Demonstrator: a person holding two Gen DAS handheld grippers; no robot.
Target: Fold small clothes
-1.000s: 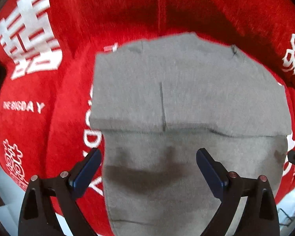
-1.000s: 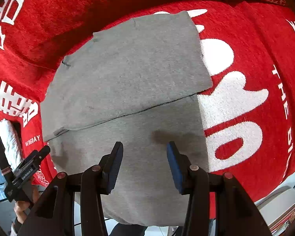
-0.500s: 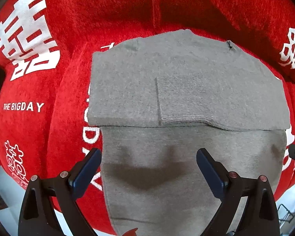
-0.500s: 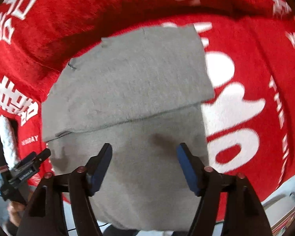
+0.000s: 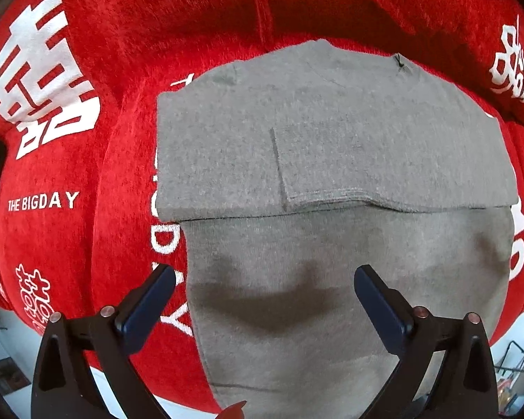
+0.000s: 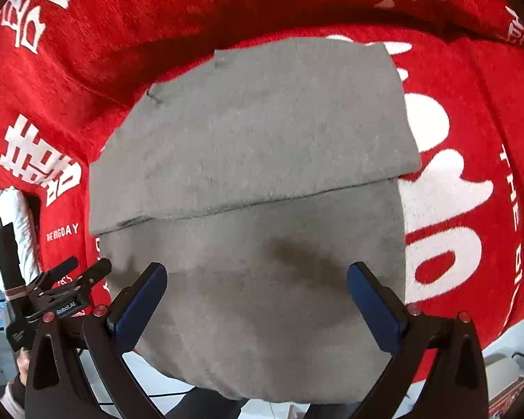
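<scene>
Both tools hang empty above the folded grey garment [image 5: 332, 146] lying on a red blanket [image 5: 87, 52] printed "THE BIGDAY" at nine o'clock, the left tool [image 5: 264, 300] spread wide, the right tool [image 6: 256, 293] opening, nothing between its jaws.

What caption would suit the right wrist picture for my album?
Right hand-held gripper, jaws opening and empty, above a partly folded grey garment on a red blanket.
</scene>
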